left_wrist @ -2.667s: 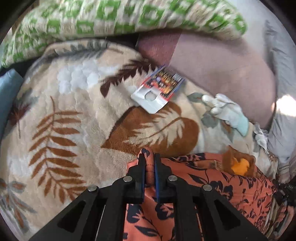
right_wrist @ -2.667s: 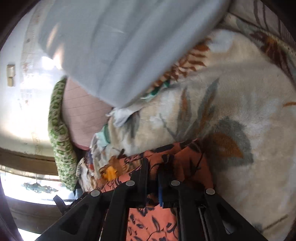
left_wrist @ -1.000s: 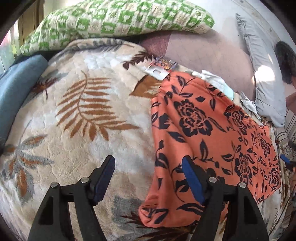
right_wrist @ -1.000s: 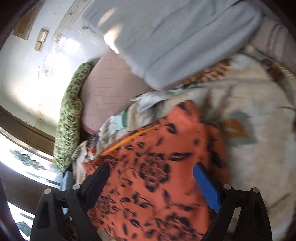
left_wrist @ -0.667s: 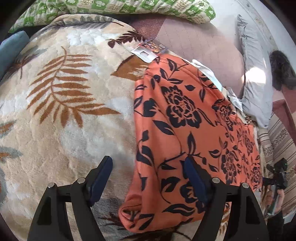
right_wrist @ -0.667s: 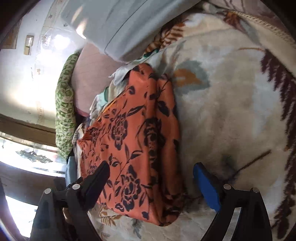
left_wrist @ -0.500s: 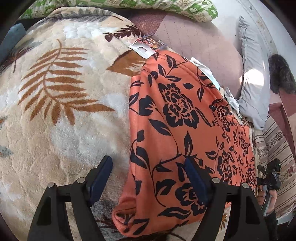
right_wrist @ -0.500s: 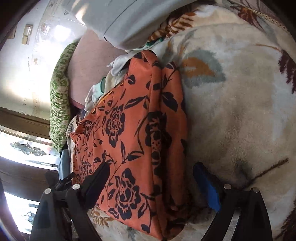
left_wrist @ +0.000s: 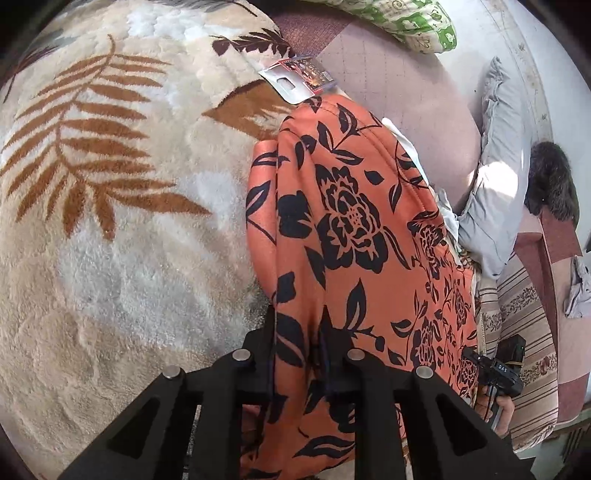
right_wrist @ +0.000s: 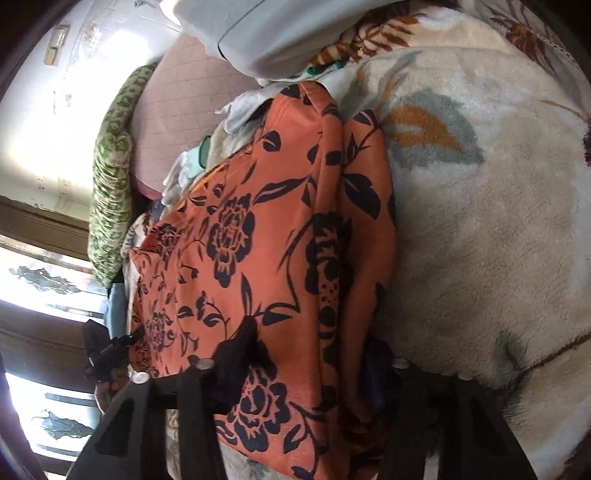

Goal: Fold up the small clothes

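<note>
An orange garment with black flowers [left_wrist: 351, 229] lies folded lengthwise on a cream plush blanket with leaf prints [left_wrist: 110, 221]. My left gripper [left_wrist: 297, 328] is shut on the garment's near edge, with cloth bunched between the jaws. In the right wrist view the same garment [right_wrist: 258, 240] fills the middle. My right gripper [right_wrist: 310, 350] straddles its near end; the jaws stand wide apart, one finger [right_wrist: 236, 350] on top of the cloth and the other hidden behind the fold.
A printed card packet [left_wrist: 295, 75] lies beyond the garment's far end. A green patterned pillow [left_wrist: 402, 22], a grey pillow [left_wrist: 498, 166] and small pale clothes [right_wrist: 236, 107] lie at the back. The other gripper [left_wrist: 498, 369] shows at the bed's striped edge.
My left gripper has closed from wide open onto the garment's near edge. Both grippers have moved in closer over the garment's ends. The right jaws remain apart.
</note>
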The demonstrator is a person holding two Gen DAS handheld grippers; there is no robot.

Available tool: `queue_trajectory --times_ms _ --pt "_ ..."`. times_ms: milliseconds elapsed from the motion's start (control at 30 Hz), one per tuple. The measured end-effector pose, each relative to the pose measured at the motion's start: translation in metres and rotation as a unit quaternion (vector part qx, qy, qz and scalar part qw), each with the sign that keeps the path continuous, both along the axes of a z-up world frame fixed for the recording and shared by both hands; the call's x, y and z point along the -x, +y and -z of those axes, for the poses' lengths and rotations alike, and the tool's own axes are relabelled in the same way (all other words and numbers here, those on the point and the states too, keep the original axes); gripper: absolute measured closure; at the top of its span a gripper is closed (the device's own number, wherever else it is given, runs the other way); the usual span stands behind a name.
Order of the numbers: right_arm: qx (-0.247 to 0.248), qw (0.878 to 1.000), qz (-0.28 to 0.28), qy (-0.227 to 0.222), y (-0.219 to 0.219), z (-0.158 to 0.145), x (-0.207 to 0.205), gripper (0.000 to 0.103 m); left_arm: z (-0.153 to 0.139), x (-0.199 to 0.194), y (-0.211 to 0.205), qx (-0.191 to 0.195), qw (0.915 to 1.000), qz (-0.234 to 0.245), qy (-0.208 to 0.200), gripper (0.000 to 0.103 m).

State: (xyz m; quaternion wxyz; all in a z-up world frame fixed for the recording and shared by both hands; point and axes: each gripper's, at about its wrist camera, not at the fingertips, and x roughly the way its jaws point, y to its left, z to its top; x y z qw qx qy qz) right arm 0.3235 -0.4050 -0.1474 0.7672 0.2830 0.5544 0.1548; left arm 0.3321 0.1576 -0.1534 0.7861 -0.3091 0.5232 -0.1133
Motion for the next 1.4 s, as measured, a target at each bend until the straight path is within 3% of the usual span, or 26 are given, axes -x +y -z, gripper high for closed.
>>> queue_trajectory --times_ms 133,367,467,600,700,833,933,967,1000,1033,1067,1100,1200,1300,1400 --pt "0.037 0.999 -0.010 0.006 0.008 -0.008 -0.002 0.085 -0.012 -0.001 -0.009 -0.031 0.9995 -0.003 0.006 0.088" --pt "0.050 0.998 -0.029 -0.020 0.019 -0.062 0.003 0.089 -0.077 0.006 -0.027 -0.074 0.9966 0.016 -0.032 0.088" --pt "0.051 0.997 -0.048 -0.028 0.025 -0.083 0.016 0.089 -0.110 0.029 -0.029 -0.091 0.9941 0.024 -0.055 0.088" --pt "0.051 0.996 -0.063 -0.039 0.027 -0.105 0.058 0.090 -0.135 0.092 -0.010 -0.107 0.9911 0.030 -0.074 0.088" --pt "0.052 0.995 -0.074 -0.028 0.028 -0.099 0.108 0.089 -0.122 0.147 -0.004 -0.108 0.9917 0.027 -0.065 0.088" --pt "0.033 0.997 -0.066 0.018 0.022 -0.052 0.173 0.089 -0.068 0.199 0.006 -0.098 0.9950 0.015 -0.014 0.087" --pt "0.018 0.998 -0.027 0.051 0.012 -0.011 0.194 0.084 -0.031 0.212 0.005 -0.137 0.9904 0.011 0.010 0.078" --pt "0.014 0.998 -0.015 0.058 0.008 -0.002 0.196 0.073 -0.023 0.213 0.008 -0.141 0.9898 0.003 0.018 0.071" --pt "0.010 0.998 -0.002 0.059 0.003 0.002 0.197 0.065 -0.018 0.214 0.013 -0.133 0.9906 -0.011 0.031 0.053" --pt "0.007 0.998 0.012 0.057 -0.001 0.001 0.198 0.052 -0.016 0.216 0.021 -0.117 0.9917 -0.032 0.042 0.043" --pt "0.001 0.998 0.025 0.051 -0.005 -0.003 0.199 0.045 -0.020 0.220 0.028 -0.102 0.9925 -0.052 0.043 0.042" --pt "0.012 0.998 0.037 0.041 -0.008 -0.012 0.200 0.044 -0.027 0.224 0.034 -0.094 0.9926 -0.069 0.034 0.041" --pt "0.066 0.997 0.045 -0.005 -0.009 -0.049 0.200 0.044 -0.061 0.241 0.043 -0.127 0.9871 -0.096 -0.020 0.040" --pt "0.044 0.998 0.020 -0.049 0.004 -0.077 0.193 0.044 -0.087 0.251 0.033 -0.128 0.9859 -0.081 -0.071 0.040" --pt "0.015 0.998 -0.019 -0.061 0.030 -0.082 0.179 0.044 -0.093 0.249 0.003 -0.120 0.9878 -0.032 -0.094 0.039"
